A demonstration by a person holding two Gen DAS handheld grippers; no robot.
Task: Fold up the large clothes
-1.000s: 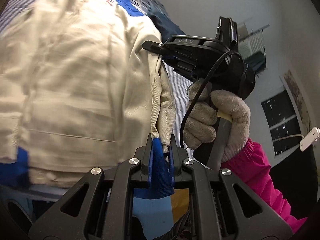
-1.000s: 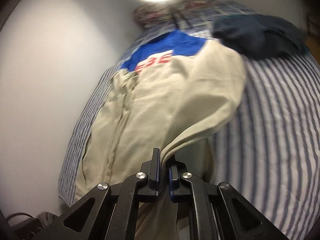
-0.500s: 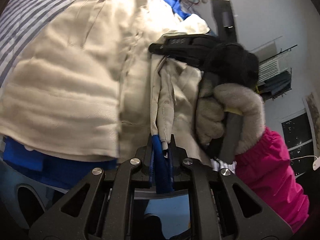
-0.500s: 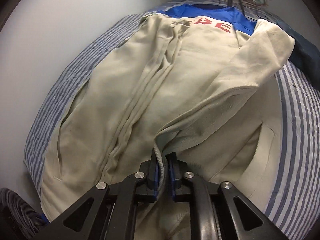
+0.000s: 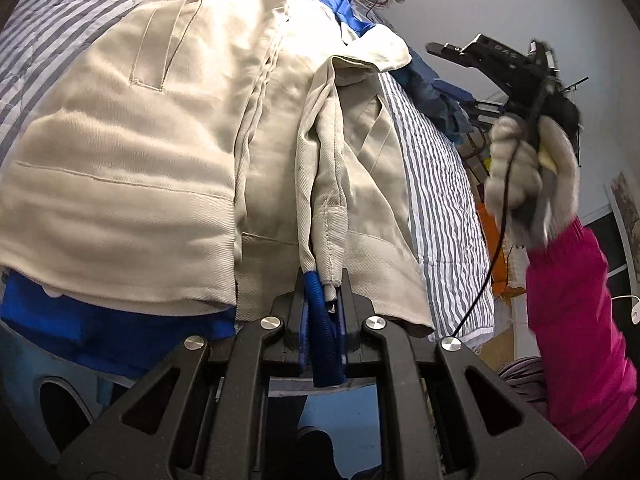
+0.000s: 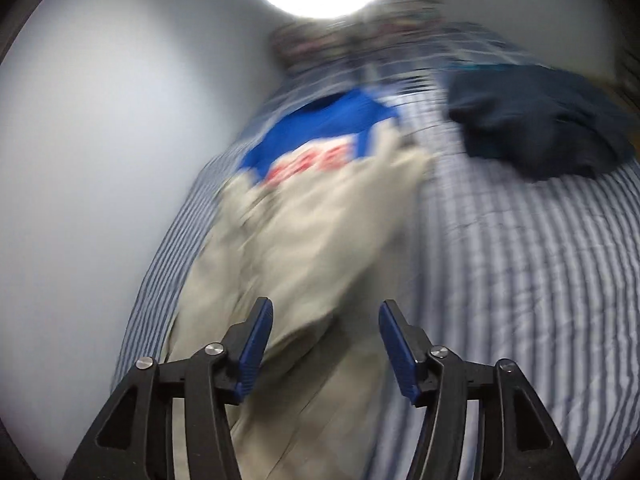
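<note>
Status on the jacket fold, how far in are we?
Early. Done: the beige jacket lies spread on the striped bedding, and one sleeve is folded in over its front. In hand: the left gripper is shut on that sleeve's blue cuff; the right gripper is off the fabric, jaws opening, nothing between them. Left: the other sleeve and the body folds.

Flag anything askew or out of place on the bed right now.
The beige jacket lies unevenly: its folded-in sleeve sits bunched along the middle, the blue cuff pinched in the left gripper. A dark garment lies crumpled apart on the striped sheet.
</note>
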